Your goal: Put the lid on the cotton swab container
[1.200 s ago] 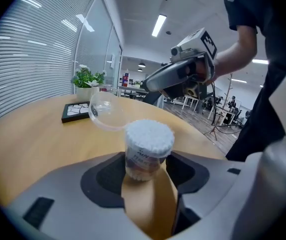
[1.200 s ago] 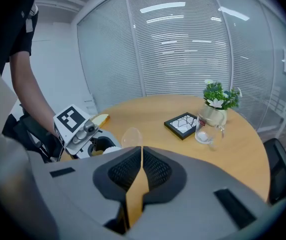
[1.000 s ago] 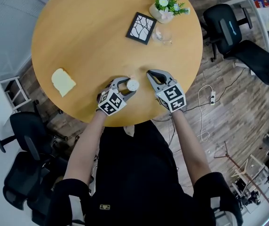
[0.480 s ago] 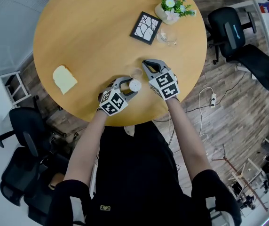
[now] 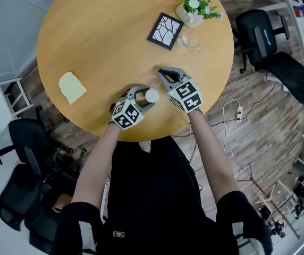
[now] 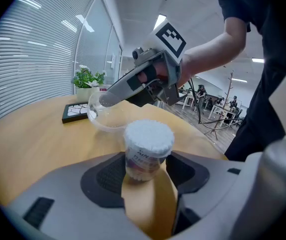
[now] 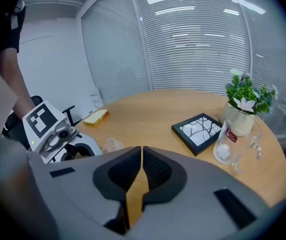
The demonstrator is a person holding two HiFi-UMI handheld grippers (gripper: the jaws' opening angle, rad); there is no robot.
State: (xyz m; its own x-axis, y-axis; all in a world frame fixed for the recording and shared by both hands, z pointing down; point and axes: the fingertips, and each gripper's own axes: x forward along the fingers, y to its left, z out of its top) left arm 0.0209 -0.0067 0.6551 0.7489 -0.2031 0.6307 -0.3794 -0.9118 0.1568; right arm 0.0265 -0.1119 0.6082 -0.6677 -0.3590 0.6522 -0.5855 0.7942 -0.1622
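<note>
A round wooden table carried a bread slice out left, a black-framed picture, a clear glass and potted flowers far side, the cotton swab container up front.

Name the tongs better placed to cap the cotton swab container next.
Right. The right tongs grip the clear lid close beside the open container, while the left tongs are busy clamping that container upright.

the left claw grips the cotton swab container upright between its pads, white swab tips showing on top. just behind, the right claw holds a clear lid by its rim, tilted, over the bench. a black picture frame and a potted plant stand farther back.
</note>
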